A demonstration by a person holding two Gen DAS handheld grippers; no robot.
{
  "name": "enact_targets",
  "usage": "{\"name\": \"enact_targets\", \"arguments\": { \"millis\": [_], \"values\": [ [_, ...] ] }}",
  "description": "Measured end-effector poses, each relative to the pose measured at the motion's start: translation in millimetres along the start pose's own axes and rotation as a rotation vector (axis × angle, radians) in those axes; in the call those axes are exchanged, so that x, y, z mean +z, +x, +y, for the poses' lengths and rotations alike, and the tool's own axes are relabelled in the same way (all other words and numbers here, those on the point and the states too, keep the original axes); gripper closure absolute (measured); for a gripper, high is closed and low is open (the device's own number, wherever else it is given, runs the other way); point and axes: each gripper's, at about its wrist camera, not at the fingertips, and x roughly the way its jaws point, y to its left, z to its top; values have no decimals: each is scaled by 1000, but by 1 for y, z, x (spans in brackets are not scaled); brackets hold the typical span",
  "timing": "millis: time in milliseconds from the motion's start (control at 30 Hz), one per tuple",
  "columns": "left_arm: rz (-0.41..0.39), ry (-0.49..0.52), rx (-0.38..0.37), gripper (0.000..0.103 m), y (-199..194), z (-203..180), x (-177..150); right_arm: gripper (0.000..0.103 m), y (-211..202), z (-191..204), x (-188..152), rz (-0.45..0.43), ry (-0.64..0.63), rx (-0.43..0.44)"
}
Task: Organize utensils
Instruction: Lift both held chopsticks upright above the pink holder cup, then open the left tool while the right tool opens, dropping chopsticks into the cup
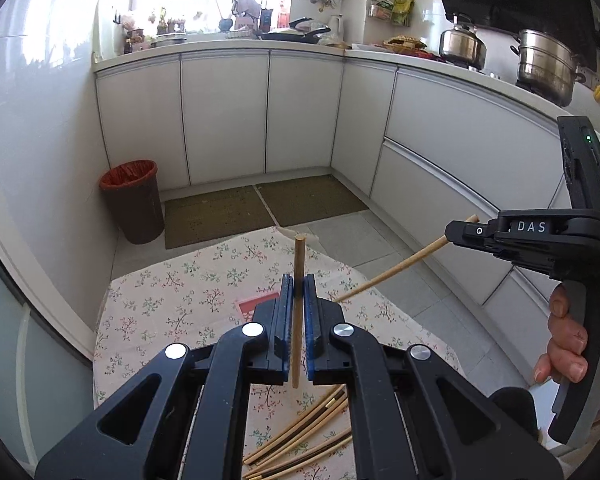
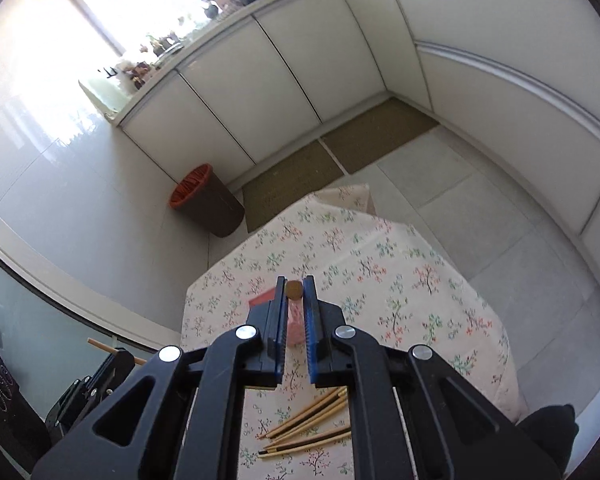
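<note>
Between left claw (image 1: 299,280) pads, upright chopstick (image 1: 299,272), right claw (image 2: 294,288) likewise

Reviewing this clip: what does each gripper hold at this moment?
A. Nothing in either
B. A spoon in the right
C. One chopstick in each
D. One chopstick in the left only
C: the left gripper is shut on a chopstick, and the right gripper clamps another chopstick, seen end-on.

place: home kitchen | cues: white cabinets (image 1: 224,116), kettle (image 1: 462,44), steamer pot (image 1: 546,66), floral tablecloth (image 2: 340,256)
</note>
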Motion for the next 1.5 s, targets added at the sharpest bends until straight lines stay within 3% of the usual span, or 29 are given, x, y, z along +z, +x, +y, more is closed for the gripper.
{"name": "enact_targets", "arguments": {
  "millis": [200, 433, 700, 1133, 1200, 1233, 1267, 1400, 1500],
  "values": [
    [-57, -17, 29, 99, 3, 1, 34, 95, 0, 37, 27, -43, -92, 23],
    [-90, -48, 52, 99, 22, 6, 47, 95, 27, 62, 43, -74, -181, 19],
    [-84, -99, 75, 99, 50, 27, 43, 95, 78, 69, 54, -54, -219, -6],
    [-14, -172, 98, 98, 97, 52, 30, 95, 132, 74, 33, 13, -244, -18],
    [11, -200, 108, 84, 103, 57, 27, 93, 135, 76, 31, 26, -252, -19],
    [19, -217, 115, 67, 104, 60, 26, 92, 135, 77, 31, 24, -253, -24],
    [14, -237, 122, 59, 102, 64, 25, 92, 134, 78, 30, 18, -254, -24],
    [-39, -275, 128, 56, 81, 71, 27, 91, 126, 75, 31, -3, -241, -33],
    [-73, -292, 133, 43, 68, 72, 27, 90, 120, 71, 31, -7, -228, -40]
  ]
}}
